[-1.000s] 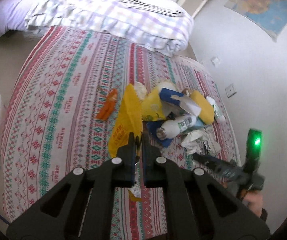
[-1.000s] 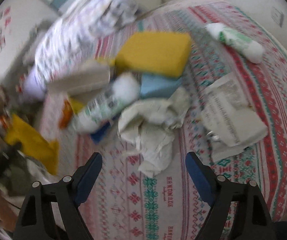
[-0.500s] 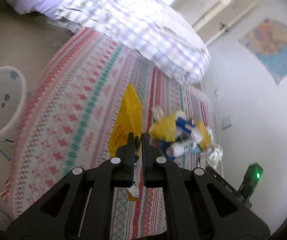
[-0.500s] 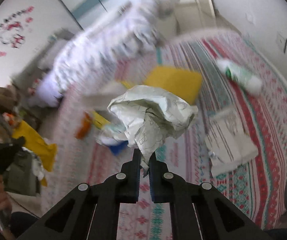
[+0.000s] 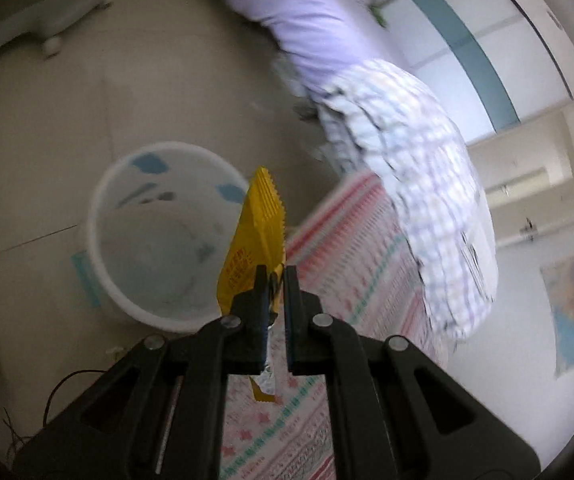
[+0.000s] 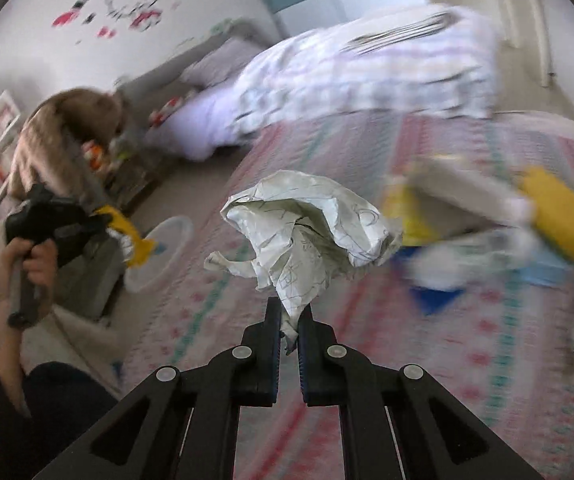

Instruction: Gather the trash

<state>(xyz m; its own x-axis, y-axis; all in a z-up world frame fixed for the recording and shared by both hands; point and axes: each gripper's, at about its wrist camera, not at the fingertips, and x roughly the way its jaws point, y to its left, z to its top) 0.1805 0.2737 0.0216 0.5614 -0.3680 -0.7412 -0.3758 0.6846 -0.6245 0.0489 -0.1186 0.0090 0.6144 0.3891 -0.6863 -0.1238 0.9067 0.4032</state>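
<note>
My left gripper (image 5: 273, 280) pinched a yellow wrapper (image 5: 257, 240) above the white bin (image 5: 99, 200), my right gripper (image 6: 290, 318) clamped crumpled paper (image 6: 307, 232) over the bed (image 6: 427, 340), blurred litter (image 6: 487, 224) probably packaging.

A yellow snack wrapper (image 5: 255, 240), serrated along its top edge with red print lower down, stands upright, pinched near its lower half over the rim of a white wastebasket (image 5: 167, 320) on the floor beside the bed. A crumpled sheet of white paper (image 6: 307, 232) with pen scribbles hangs clamped by its twisted tail above the patterned bedspread (image 6: 427, 360).
</note>
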